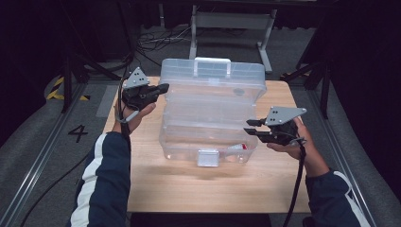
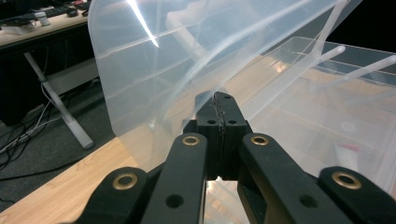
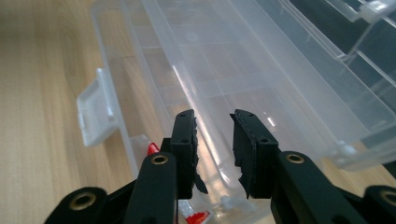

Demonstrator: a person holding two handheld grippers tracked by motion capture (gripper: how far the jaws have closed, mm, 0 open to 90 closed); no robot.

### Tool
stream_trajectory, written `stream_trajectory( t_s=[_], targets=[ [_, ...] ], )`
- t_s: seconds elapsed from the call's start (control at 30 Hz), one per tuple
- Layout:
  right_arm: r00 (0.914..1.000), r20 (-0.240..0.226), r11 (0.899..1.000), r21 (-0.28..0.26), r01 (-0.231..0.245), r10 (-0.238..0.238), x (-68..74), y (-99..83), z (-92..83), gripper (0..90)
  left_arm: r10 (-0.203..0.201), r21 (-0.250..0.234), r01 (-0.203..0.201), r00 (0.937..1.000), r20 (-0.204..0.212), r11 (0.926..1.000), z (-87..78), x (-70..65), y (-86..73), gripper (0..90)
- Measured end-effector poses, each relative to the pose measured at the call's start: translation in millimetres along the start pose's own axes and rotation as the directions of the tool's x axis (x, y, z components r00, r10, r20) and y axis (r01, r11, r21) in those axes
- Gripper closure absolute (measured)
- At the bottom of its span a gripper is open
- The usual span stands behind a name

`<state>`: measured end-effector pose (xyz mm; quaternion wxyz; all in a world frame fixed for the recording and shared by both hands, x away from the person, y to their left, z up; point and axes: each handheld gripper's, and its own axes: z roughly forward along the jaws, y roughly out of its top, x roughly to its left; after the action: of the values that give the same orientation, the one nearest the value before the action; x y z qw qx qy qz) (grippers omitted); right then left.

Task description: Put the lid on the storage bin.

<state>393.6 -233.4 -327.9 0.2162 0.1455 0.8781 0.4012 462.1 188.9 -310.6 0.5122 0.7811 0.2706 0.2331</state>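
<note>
a: on the wooden table [image 1: 156, 184] sits a clear plastic toolbox [image 1: 208, 142], open, its lid [image 1: 213, 75] tilted up and back with a white handle [image 1: 212, 66] on top.

b: where's the left gripper [image 1: 163, 88]?

a: at the box's left end, up by the lid's edge. from the left gripper view [image 2: 219, 109] the two black jaws are pressed together, tips meeting, right against the lower corner of the raised lid [image 2: 187, 60]. whether a sliver of the lid's edge is pinched between them i can't tell; the tips sit at that edge.

b: and the right gripper [image 1: 249, 126]?

a: it's at the box's right end, held level, jaws pointing toward the box. in the right gripper view [image 3: 214, 140] the pads stand apart with a clear gap, and the box's wall rim runs up through that gap. the pads don't press on it, so nothing is held.

b: anything inside the box?

a: an inner tray [image 1: 208, 111] lifted out on its hinges between base and lid, also clear. low in the base, near the front right, there's a small red and white item [image 1: 239, 147]; it peeks out beside the right gripper's jaws too [image 3: 152, 148]. i can't make out what it is.

b: the latch?

a: a white latch [image 1: 208, 158] hangs on the front wall, undone, flap outward. it shows at the left of the right gripper view [image 3: 95, 114].

b: the hands?

a: both sleeves are dark blue, the left one with a white stripe; a black cable [image 1: 297, 184] trails from the right gripper toward the table's near edge.
</note>
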Motion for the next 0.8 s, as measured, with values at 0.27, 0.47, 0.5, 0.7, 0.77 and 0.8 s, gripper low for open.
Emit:
stream_trajectory(
  t_s=[0.27,0.47,0.5,0.7,0.77,0.8],
  targets=[
    [0.9988,0.021,0.999,-0.019,-0.044,0.044,-6.9,-11.3,-15.2,68.0,0.018,-0.001,-0.018,0.9998,-0.010,0.9998,-6.3,-3.5,-2.9,90.0],
    [0.9964,0.049,0.997,-0.020,-0.068,0.069,-12.4,-20.4,-22.1,66.6,0.025,0.009,-0.025,0.9997,-0.008,0.9997,-4.8,-6.4,-8.2,90.0],
    [0.9955,0.055,0.997,-0.018,-0.077,0.078,-13.2,-22.2,-22.9,66.2,0.020,0.009,-0.020,0.9998,-0.001,0.9998,-4.2,-6.6,-9.4,90.0],
    [0.9918,0.068,0.994,-0.005,-0.108,0.108,-16.0,-32.8,-22.9,61.0,0.020,0.005,-0.020,0.9998,0.000,0.9998,-2.2,-7.9,-11.6,90.0],
    [0.9900,0.078,0.993,0.002,-0.118,0.118,-17.1,-35.9,-22.0,60.0,0.018,0.005,-0.018,0.9998,-0.005,0.9998,-1.0,-9.4,-13.2,90.0],
    [0.9895,0.084,0.993,0.004,-0.119,0.118,-17.4,-36.8,-21.6,59.6,0.010,-0.004,-0.010,0.9999,-0.002,0.9999,-0.5,-9.7,-13.9,90.0]
  ],
)
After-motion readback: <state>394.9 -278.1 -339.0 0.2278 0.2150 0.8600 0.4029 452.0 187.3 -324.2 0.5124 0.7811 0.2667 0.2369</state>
